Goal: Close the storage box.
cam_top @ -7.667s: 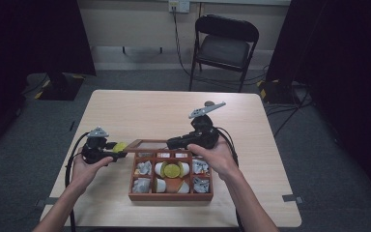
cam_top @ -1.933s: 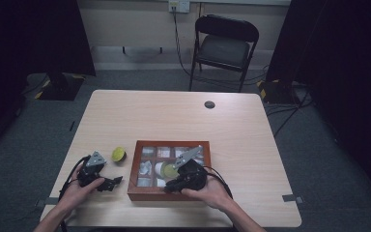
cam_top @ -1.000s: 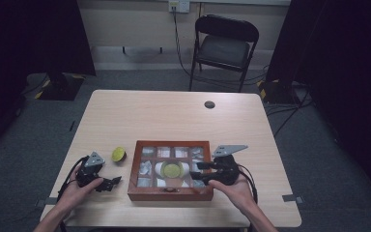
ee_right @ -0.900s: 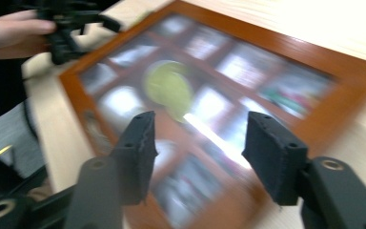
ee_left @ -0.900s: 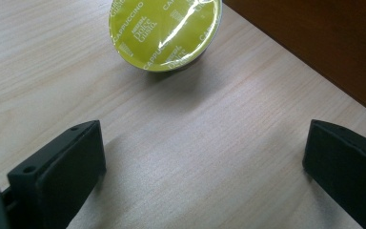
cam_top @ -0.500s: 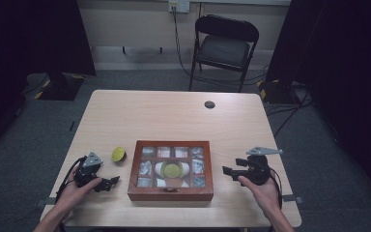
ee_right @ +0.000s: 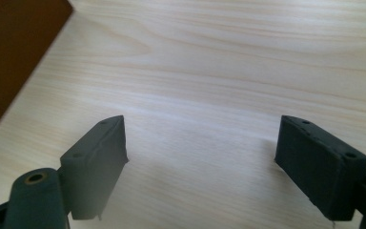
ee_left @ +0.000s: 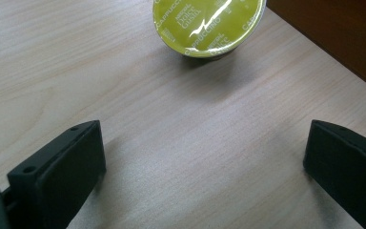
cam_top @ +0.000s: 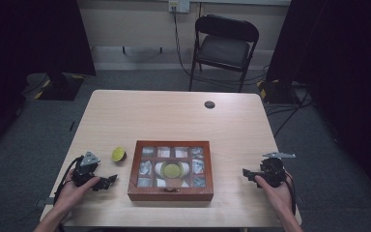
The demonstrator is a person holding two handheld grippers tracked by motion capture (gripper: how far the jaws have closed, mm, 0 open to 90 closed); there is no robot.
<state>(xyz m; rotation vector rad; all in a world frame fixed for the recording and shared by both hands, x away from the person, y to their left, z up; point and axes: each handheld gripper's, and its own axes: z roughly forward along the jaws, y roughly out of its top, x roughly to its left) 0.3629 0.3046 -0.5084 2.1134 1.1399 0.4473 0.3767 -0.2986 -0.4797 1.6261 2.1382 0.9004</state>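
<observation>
A brown wooden box point(cam_top: 170, 194) with a glass lid lies shut near the table's front edge; through the glass I see a lime-green capsule point(cam_top: 172, 170) among several pale packets. A second lime-green coffee capsule point(cam_top: 119, 154) sits on the table left of the box, and it appears again ahead of my jaws, foil lid up point(ee_left: 208, 25). My left gripper point(cam_top: 109, 181) rests low at the front left, open and empty point(ee_left: 204, 167). My right gripper point(cam_top: 248, 173) rests at the front right, jaws wide apart over bare wood point(ee_right: 205, 157). The box's corner point(ee_right: 14, 57) lies at that view's left.
A small black round grommet point(cam_top: 209, 104) sits near the table's far edge. A black folding chair point(cam_top: 225, 46) stands beyond the table. Cables trail from both grippers over the front edge. Bare tabletop point(cam_top: 174, 118) stretches behind the box.
The box lid, held up earlier, now lies shut. My right gripper moved off the box's front to the right and now rests near the table's right edge. My left gripper stayed put.
</observation>
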